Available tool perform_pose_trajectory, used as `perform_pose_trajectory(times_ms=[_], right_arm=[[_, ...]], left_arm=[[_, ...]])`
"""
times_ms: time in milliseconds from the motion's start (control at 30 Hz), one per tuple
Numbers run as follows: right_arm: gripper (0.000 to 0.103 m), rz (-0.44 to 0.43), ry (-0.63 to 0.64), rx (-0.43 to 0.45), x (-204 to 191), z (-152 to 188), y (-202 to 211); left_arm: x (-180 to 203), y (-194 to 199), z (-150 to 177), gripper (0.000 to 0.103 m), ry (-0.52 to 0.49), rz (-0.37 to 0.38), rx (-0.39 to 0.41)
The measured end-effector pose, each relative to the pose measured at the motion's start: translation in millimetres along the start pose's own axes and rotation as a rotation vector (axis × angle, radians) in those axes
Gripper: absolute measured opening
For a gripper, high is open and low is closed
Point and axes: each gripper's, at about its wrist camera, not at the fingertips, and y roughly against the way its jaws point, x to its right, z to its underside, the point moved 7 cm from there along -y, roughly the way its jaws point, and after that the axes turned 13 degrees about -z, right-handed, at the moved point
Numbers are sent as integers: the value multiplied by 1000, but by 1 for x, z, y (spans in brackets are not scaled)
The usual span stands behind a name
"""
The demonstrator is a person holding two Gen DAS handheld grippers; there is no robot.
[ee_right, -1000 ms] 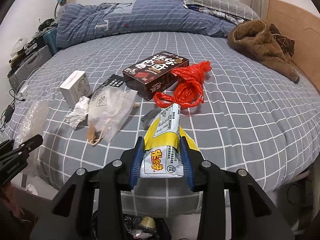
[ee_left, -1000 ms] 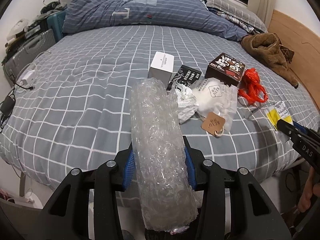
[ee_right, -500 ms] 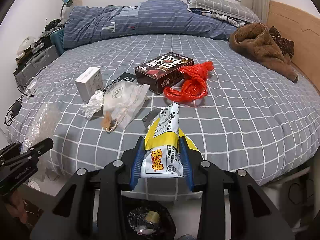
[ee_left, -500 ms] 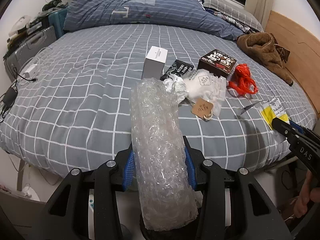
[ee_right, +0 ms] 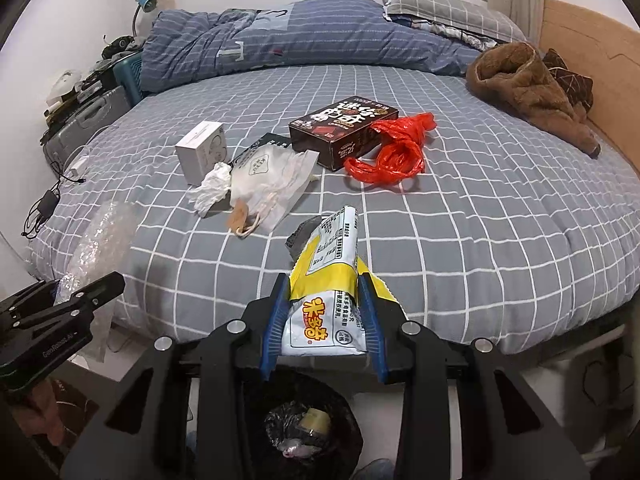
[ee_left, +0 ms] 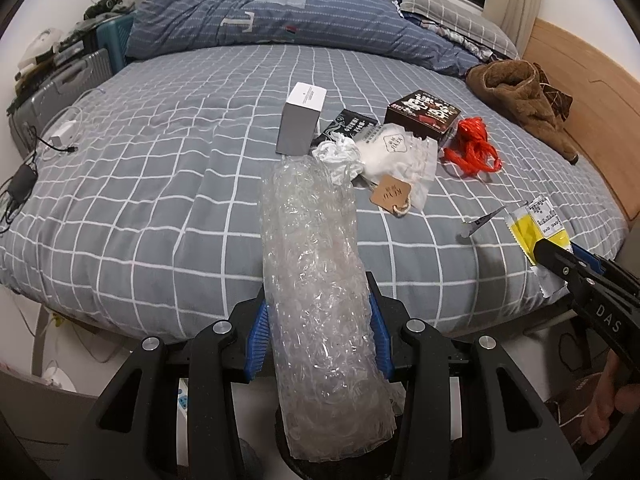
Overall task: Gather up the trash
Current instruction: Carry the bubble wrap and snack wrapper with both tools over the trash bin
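My left gripper [ee_left: 318, 326] is shut on a roll of clear bubble wrap [ee_left: 316, 280], held off the bed's near edge. My right gripper [ee_right: 324, 312] is shut on a yellow and white snack wrapper [ee_right: 326, 292], held above a black-lined trash bin [ee_right: 308, 428] on the floor. On the grey checked bed [ee_right: 480, 220] lie a white box [ee_right: 202, 150], a crumpled tissue [ee_right: 212, 190], a clear bag with a brown tag [ee_right: 272, 184], a black packet [ee_left: 352, 126], a dark brown box [ee_right: 344, 130], a red plastic bag [ee_right: 394, 152] and a small grey scrap [ee_right: 302, 234].
A brown garment [ee_right: 528, 84] lies at the bed's far right by the wooden headboard [ee_right: 592, 64]. A blue duvet [ee_right: 296, 36] and pillows are at the back. Suitcases [ee_left: 60, 92], cables and a charger [ee_left: 20, 184] are at the left.
Both grippers have pulled back from the bed with their loads. The trash bin has come further into the right wrist view, under the snack wrapper.
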Motion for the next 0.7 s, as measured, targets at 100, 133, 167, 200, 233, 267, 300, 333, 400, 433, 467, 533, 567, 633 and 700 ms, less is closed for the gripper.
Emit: perform_pose_trajectory(times_ms=[100, 133, 167, 200, 233, 267, 300, 333, 400, 433, 467, 533, 567, 633, 700], right_arm=[[34, -5, 1, -1, -4, 6, 4], [34, -5, 1, -2, -4, 7, 5], [34, -8, 2, -3, -6, 9, 7], [34, -9, 3, -4, -7, 11, 8], [34, -11, 5, -5, -9, 13, 9], [34, -13, 6, -7, -11, 16, 11], [34, -16, 7, -9, -13, 18, 12], [34, -17, 10, -11, -15, 21, 13], [33, -19, 13, -14, -18, 26, 15], [33, -19, 15, -18, -20, 29, 17], [33, -20, 16, -20, -21, 32, 18], [33, -21, 18, -26, -24, 38, 20], [33, -23, 18, -30, -25, 41, 21], [33, -29, 12, -39, -28, 48, 23], [33, -29, 12, -42, -30, 53, 26]], left_arm=[[1, 4, 5, 42, -3, 2, -2], [2, 6, 7, 42, -4, 2, -1], [2, 7, 8, 42, -5, 2, -1], [2, 8, 10, 42, -5, 0, 0], [2, 9, 11, 42, -7, -1, -1], [2, 10, 14, 42, -7, 0, -4], [2, 11, 17, 42, -8, 1, -7], [2, 11, 19, 42, -9, 1, -8], [2, 13, 25, 42, -10, 1, -15], [2, 15, 27, 42, -10, 2, -18], [1, 16, 31, 42, -9, 2, -21], [1, 18, 37, 42, -10, 1, -26], [0, 19, 41, 42, -10, 0, -32], [0, 21, 49, 42, -11, -3, -43], [-1, 24, 59, 42, -11, -6, -56]])
